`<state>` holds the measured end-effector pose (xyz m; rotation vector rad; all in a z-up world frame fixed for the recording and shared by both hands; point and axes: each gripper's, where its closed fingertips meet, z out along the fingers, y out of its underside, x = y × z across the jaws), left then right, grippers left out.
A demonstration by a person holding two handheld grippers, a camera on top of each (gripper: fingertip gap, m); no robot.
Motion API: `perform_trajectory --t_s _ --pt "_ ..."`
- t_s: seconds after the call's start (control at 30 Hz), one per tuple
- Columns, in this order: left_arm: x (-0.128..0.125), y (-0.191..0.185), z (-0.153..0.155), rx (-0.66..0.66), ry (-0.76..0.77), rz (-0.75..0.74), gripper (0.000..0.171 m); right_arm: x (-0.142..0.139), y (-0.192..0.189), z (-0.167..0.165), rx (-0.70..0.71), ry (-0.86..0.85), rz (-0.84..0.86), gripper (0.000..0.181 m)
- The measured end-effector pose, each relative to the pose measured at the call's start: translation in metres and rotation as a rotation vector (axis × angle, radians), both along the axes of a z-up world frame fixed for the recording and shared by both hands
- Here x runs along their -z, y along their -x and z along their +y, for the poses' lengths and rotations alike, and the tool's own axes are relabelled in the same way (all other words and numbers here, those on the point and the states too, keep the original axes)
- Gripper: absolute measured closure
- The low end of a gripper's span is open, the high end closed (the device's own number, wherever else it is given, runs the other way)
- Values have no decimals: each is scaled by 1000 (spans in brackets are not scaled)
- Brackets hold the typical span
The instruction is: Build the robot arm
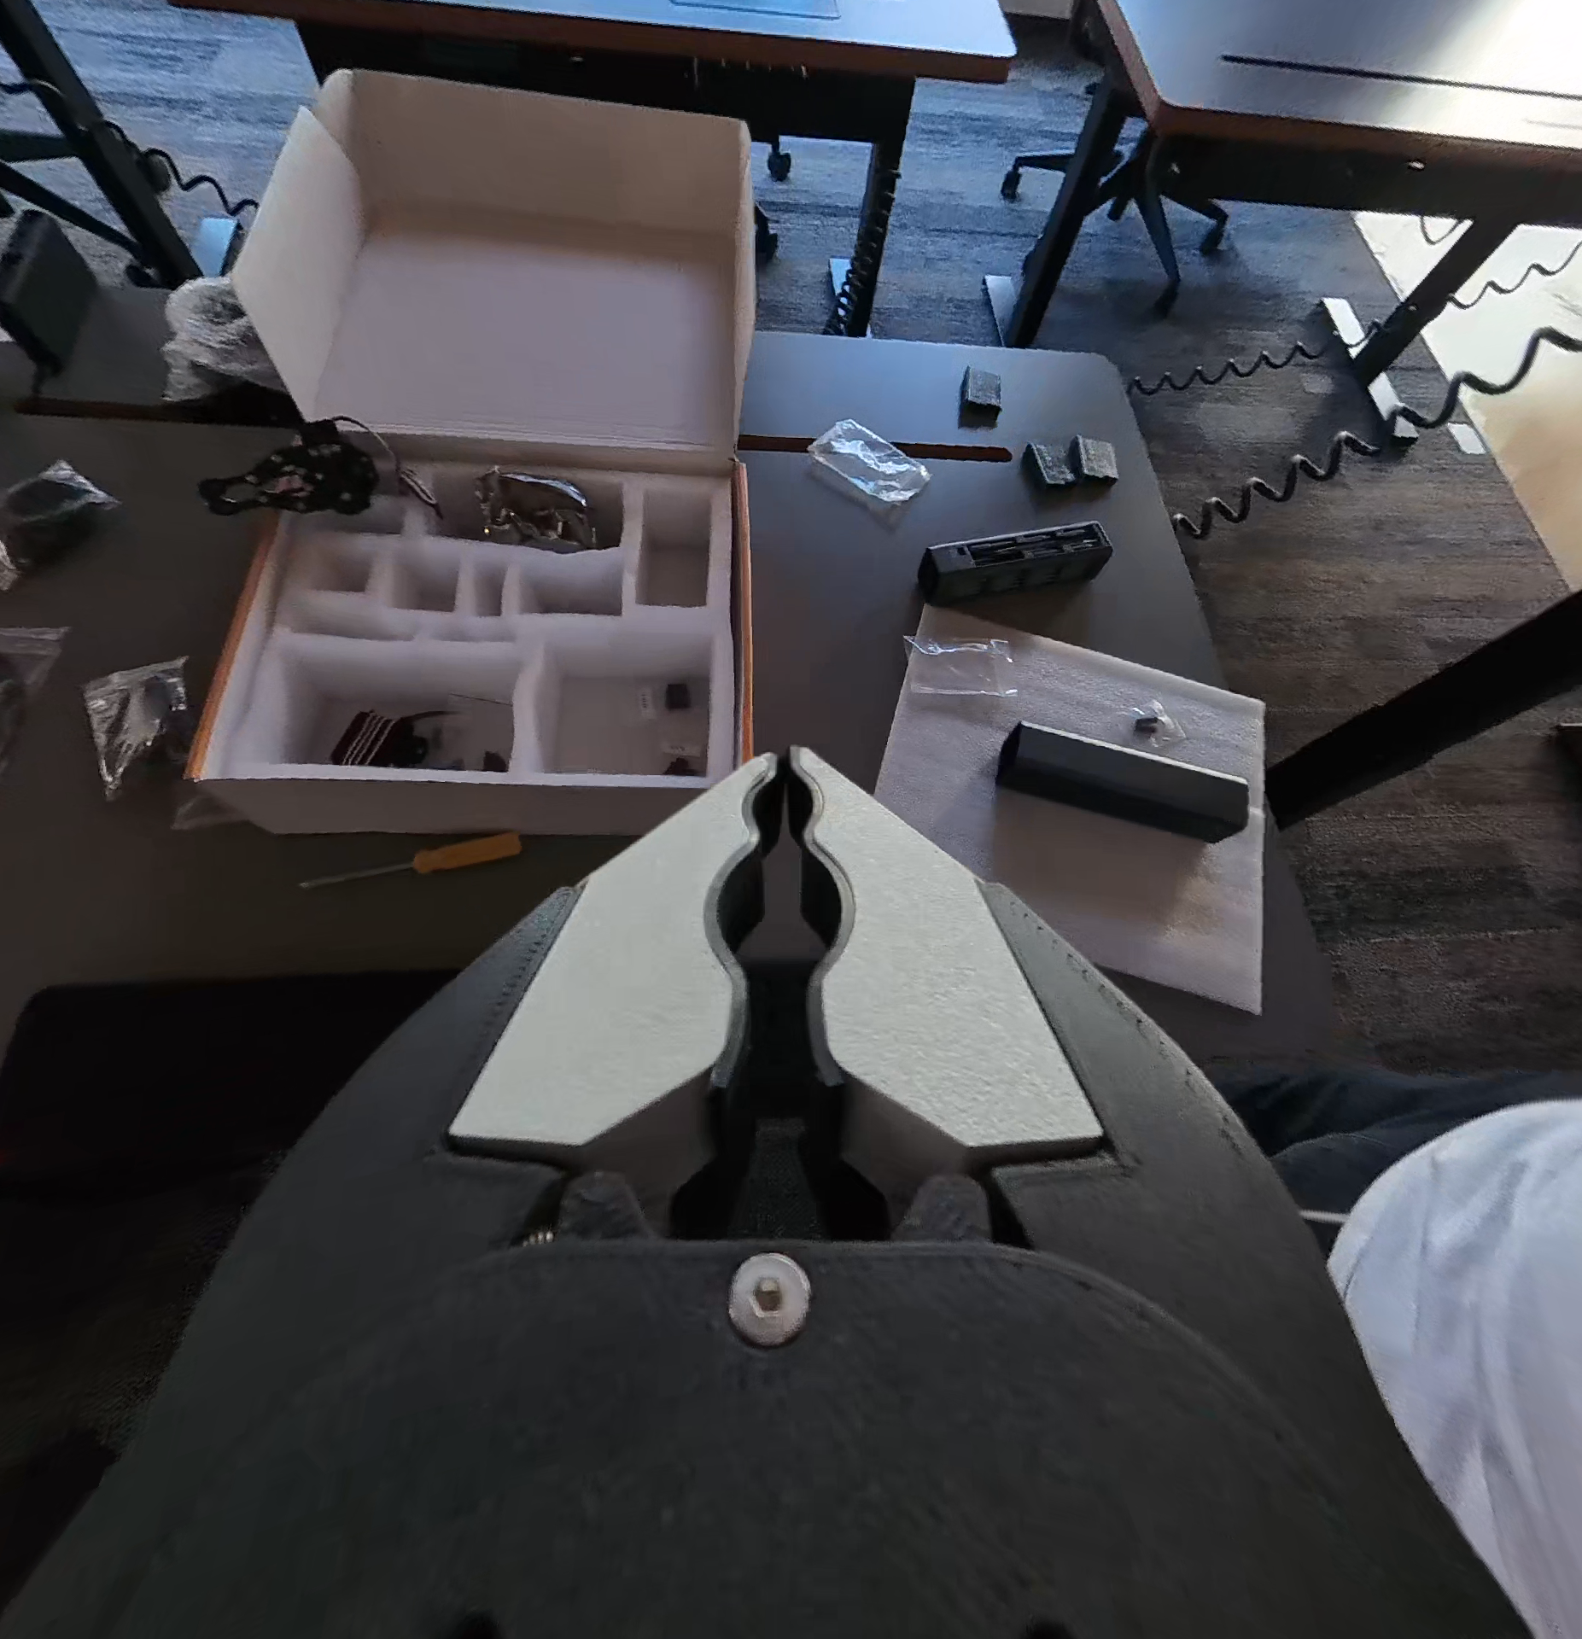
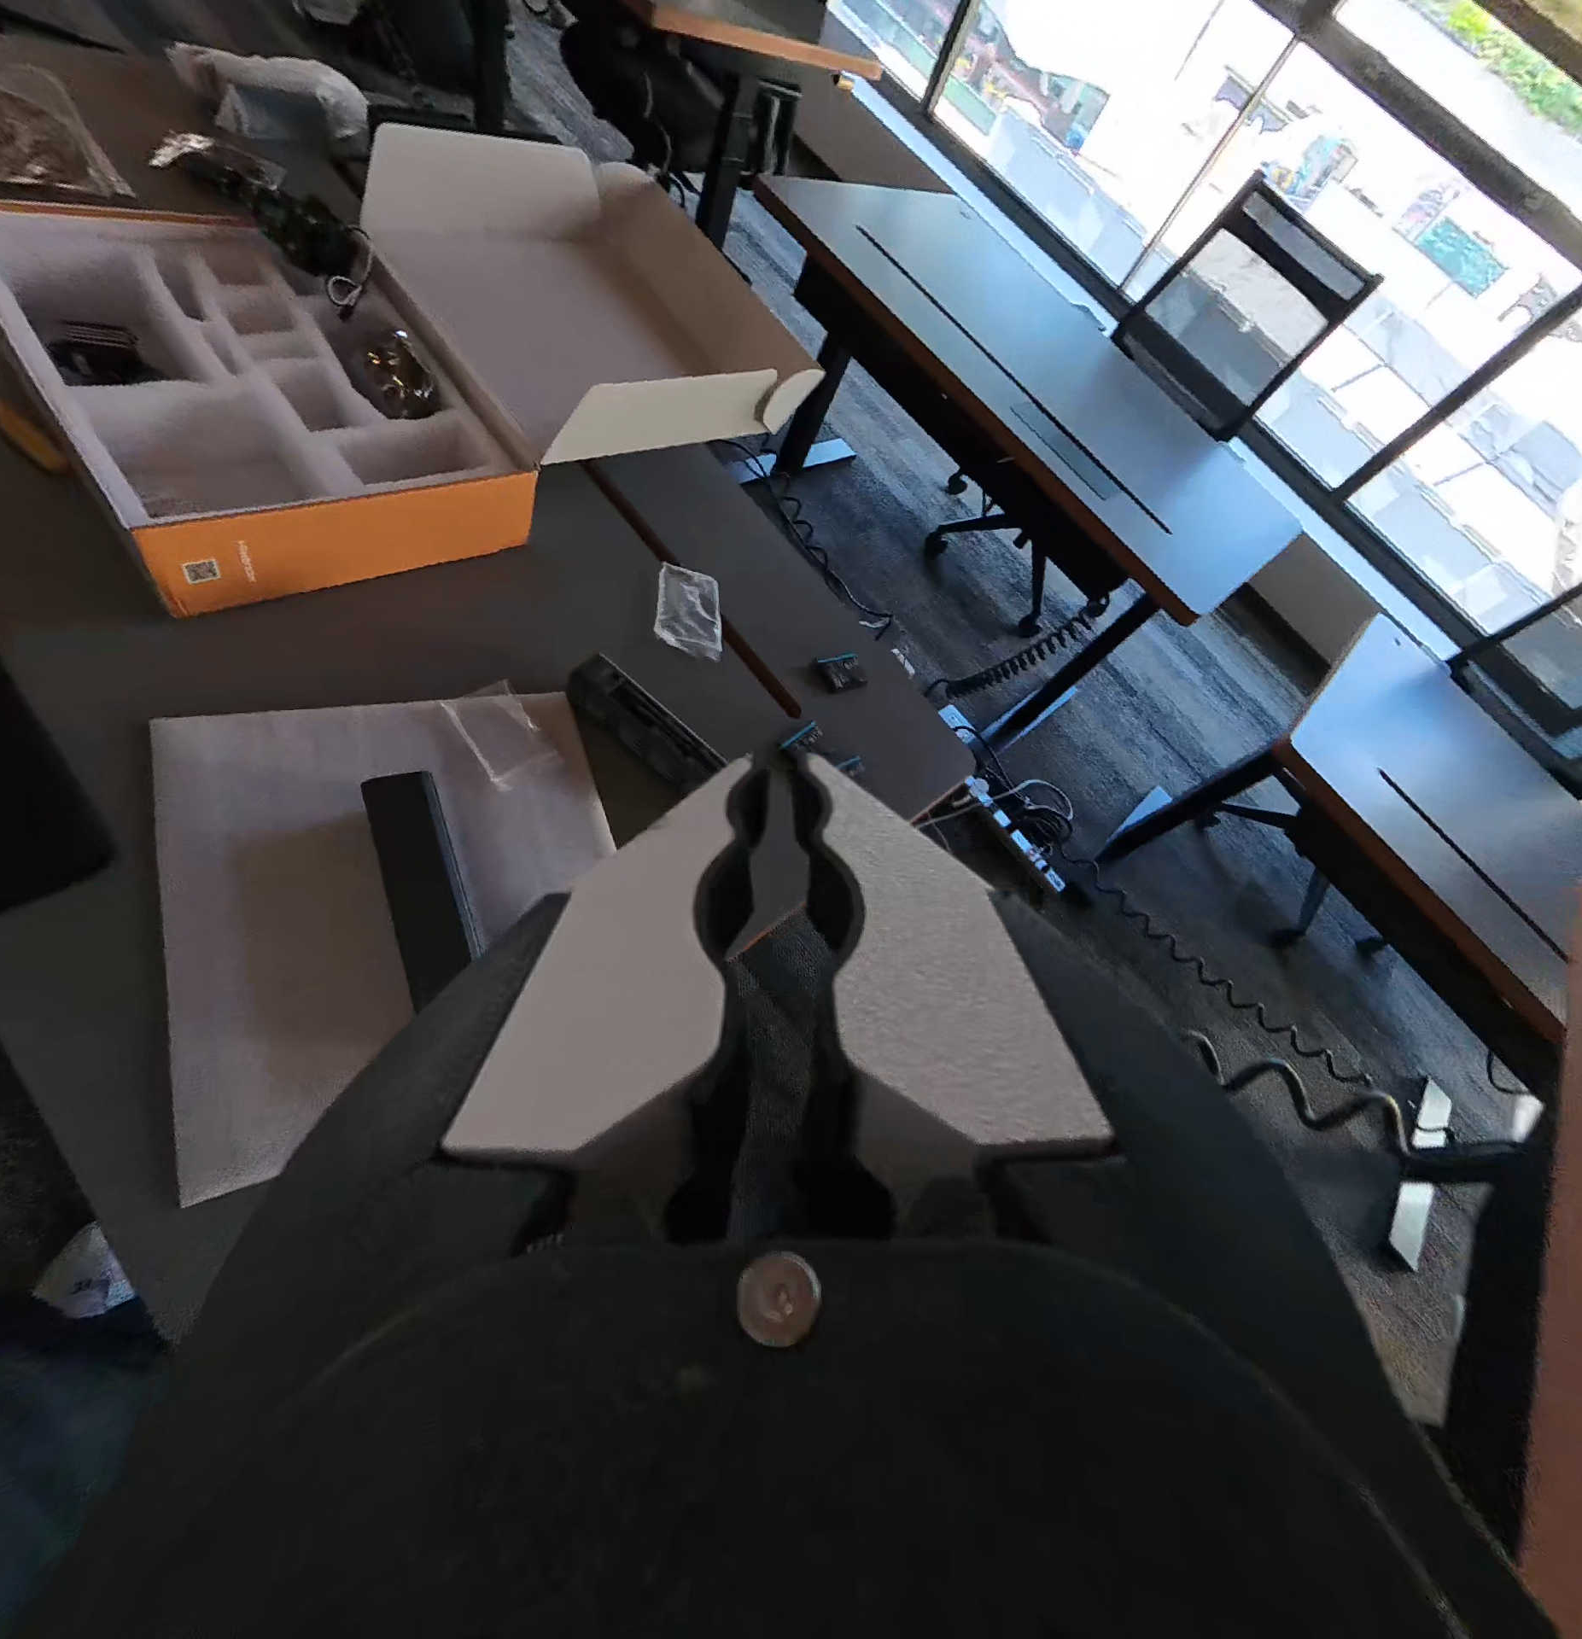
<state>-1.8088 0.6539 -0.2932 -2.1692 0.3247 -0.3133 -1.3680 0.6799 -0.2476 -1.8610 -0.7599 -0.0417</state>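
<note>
Daylight pours through the tall, overexposed windows point(image 2: 1301, 222) in the right wrist view, leaving the dark grey surface point(image 2: 468, 621) beside them dim. Near the open white cardboard box point(image 1: 503, 266), foam compartments look soft. Wide-angle bending curves both frames' edges; the foreground blurs.

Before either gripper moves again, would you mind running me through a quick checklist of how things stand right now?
1. Left gripper empty: ok, jaws shut on nothing, raised above the dark table.
2. Right gripper empty: ok, jaws nearly closed, nothing between them.
3. Open box lid up, foam compartments reachable: ok.
4. Long black block lying flat on the white foam sheet, untouched: ok.
5. Yellow-handled screwdriver lying free in front of the box: ok.
6. Contents of the small clear bag beside the block: cannot tell.
</note>
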Motion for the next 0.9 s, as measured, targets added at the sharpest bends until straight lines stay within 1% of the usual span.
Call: perform_trajectory --t_s 0.03,0.13,0.23,0.33,0.43,0.47,0.53,0.57,0.63,0.7,0.77,0.9 --pt "3 3 8 -12 7 -8 171 5 5 6 -25 9 8 181" --pt "12 5 28 -1 25 -59 171 24 17 30 -50 68 22 181" --pt "40 14 48 32 95 -68 171 39 22 45 -21 112 -17 181" --pt "71 29 76 78 157 -54 159 49 33 47 24 168 -10 178" --pt "108 49 114 190 210 -22 146 60 37 50 118 207 -84 167" --pt "121 52 125 240 233 -19 143 61 38 51 162 211 -114 163" --pt "145 59 147 347 291 -19 141 62 48 48 244 219 -128 161" --pt "155 61 156 399 324 -14 142 64 57 45 274 231 -109 161" --pt "169 66 172 494 363 14 152 74 81 38 292 281 -71 161" --pt "180 64 187 567 361 21 156 87 98 33 293 327 -120 160" --pt "193 58 195 619 385 9 158 94 107 32 317 354 -183 159" --pt "212 54 203 668 427 4 159 95 134 28 316 381 -200 158"
